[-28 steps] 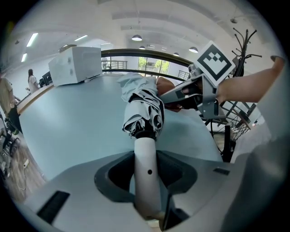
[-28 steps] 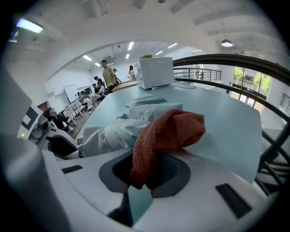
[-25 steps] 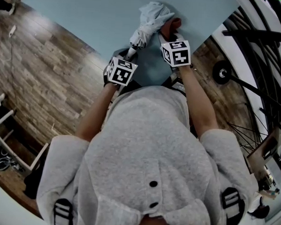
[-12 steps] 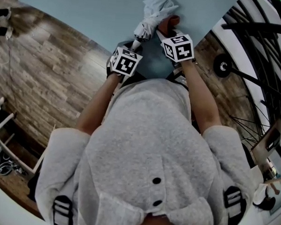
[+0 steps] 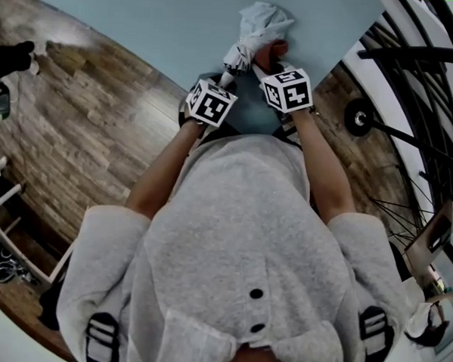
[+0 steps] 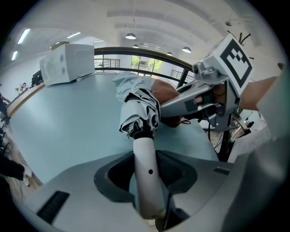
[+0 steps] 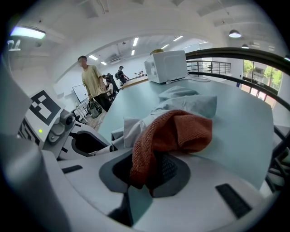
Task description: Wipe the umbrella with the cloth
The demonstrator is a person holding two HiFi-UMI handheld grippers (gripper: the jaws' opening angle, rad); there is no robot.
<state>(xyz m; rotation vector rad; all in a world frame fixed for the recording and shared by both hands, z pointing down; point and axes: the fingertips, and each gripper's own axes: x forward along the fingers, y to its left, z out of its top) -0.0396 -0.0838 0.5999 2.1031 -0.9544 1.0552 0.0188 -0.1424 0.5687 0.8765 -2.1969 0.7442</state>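
the left gripper is grasping the umbrella's white handle in its fingers; the right gripper's fingers are clenching the orange cloth against the umbrella.

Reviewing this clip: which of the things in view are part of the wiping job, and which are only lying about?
Part of the job:
- umbrella, its handle clamped in the left gripper
- cloth, pinched in the right gripper
- table under both

Lying about:
- white box at the table's far end
- bicycle wheel beside the table
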